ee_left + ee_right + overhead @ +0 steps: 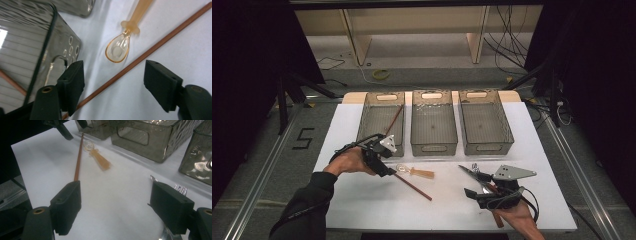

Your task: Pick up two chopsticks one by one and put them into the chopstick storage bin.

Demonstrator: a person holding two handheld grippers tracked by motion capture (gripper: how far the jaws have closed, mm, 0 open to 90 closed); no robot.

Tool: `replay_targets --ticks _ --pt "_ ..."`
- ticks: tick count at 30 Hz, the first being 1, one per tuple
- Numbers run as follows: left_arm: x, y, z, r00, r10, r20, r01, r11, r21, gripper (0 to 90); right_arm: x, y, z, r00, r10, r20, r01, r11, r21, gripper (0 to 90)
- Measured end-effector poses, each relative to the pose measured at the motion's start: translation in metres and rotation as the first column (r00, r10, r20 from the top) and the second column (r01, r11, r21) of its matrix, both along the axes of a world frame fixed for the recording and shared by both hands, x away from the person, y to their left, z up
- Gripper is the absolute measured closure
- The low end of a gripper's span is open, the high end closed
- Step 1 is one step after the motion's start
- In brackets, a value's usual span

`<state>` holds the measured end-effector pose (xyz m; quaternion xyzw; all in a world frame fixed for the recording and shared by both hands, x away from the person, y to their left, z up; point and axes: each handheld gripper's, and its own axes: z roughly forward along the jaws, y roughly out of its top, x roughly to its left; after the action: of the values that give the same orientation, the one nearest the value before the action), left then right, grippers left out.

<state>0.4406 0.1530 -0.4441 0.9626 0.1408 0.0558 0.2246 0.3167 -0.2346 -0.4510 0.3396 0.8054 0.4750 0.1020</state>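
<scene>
A: What sits nearest the person?

B: The right gripper (pixel 487 187), low at the front right of the white worktop (pixel 362 200). Its jaws stand apart with nothing between them. A fork (pixel 180 188) lies just past its right jaw in the right gripper view, and metal cutlery (pixel 472 172) lies beside it in the high view.

A: And the left hand?

B: The left gripper (pixel 113 82) is a little farther in, on the left, just in front of the left bin (pixel 381 120). Its jaws are spread, pointing down at a thin brown chopstick (pixel 140 60) that lies flat on the worktop and runs slantwise between them. The pads do not touch it.

A: So nothing is gripped?

B: Nothing. The chopstick rests free on the sheet.

A: What lies beyond it?

B: A small amber spoon (pixel 118 48) with a clear bowl, just beside the chopstick on the far side. Farther back, three smoky plastic bins stand in a row; the middle bin (pixel 434 122) and right bin (pixel 484 122) are side by side, and the left bin holds another chopstick (pixel 394 120) leaning inside.
</scene>
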Motion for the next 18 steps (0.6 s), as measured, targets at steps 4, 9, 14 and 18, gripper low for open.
replay_targets --ticks 4,9,14,18 --pt "0.004 -0.002 -0.007 0.9994 -0.026 -0.023 0.027 0.9993 0.026 35.6 0.000 0.000 0.000 1.0000 -0.001 -0.002 0.001 1.0000 0.000 25.8" --pt "0.006 -0.008 -0.015 0.9974 -0.053 -0.049 0.056 0.9960 0.069 38.9 0.000 0.000 0.000 1.0000 0.000 -0.004 0.000 1.0000 0.000 25.9" --pt "0.008 -0.009 -0.018 0.9953 -0.070 -0.066 0.076 0.9923 0.097 42.0 0.000 0.000 0.000 1.0000 0.001 -0.005 -0.001 1.0000 0.000 25.9" --pt "0.009 -0.011 -0.020 0.9947 -0.075 -0.070 0.082 0.9918 0.098 43.1 0.000 0.000 0.000 1.0000 0.002 -0.006 -0.002 1.0000 -0.001 25.9"
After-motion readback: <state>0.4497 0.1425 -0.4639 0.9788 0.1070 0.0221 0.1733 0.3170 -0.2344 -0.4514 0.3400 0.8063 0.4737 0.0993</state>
